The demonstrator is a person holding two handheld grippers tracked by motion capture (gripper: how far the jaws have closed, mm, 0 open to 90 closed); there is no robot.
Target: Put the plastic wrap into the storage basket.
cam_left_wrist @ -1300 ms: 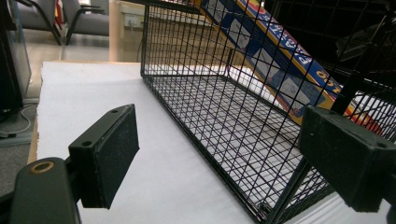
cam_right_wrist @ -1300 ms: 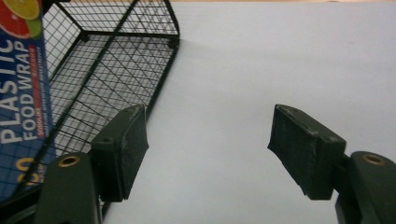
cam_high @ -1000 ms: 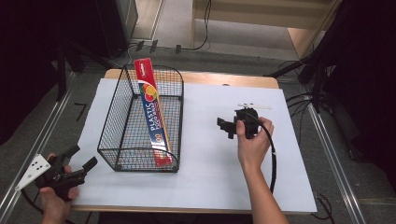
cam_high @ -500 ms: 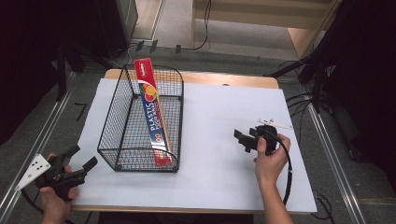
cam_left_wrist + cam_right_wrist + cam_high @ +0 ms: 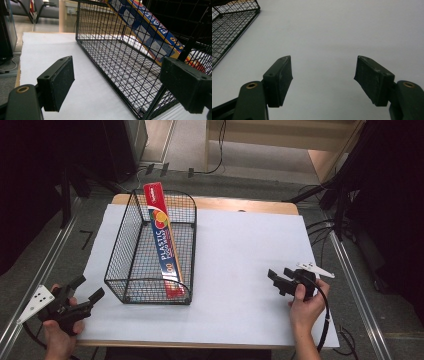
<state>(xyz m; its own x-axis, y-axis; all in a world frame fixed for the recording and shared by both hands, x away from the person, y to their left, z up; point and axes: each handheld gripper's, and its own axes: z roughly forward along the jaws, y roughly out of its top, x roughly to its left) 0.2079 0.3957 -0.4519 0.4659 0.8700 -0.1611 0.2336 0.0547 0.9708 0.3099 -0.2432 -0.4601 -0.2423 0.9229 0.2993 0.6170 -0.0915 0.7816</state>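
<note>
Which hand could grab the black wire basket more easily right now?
Probably the left. The left hand-held gripper is open right beside the basket, at its near corner. The right hand-held gripper, also open, is farther off across bare white table cover.

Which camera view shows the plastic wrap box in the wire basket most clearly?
The high view: the whole plastic wrap box shows there, leaning inside the wire basket, its top end above the far rim. The left gripper view gives only part of it, seen through the mesh. The right gripper view catches just a corner of the basket.
</note>
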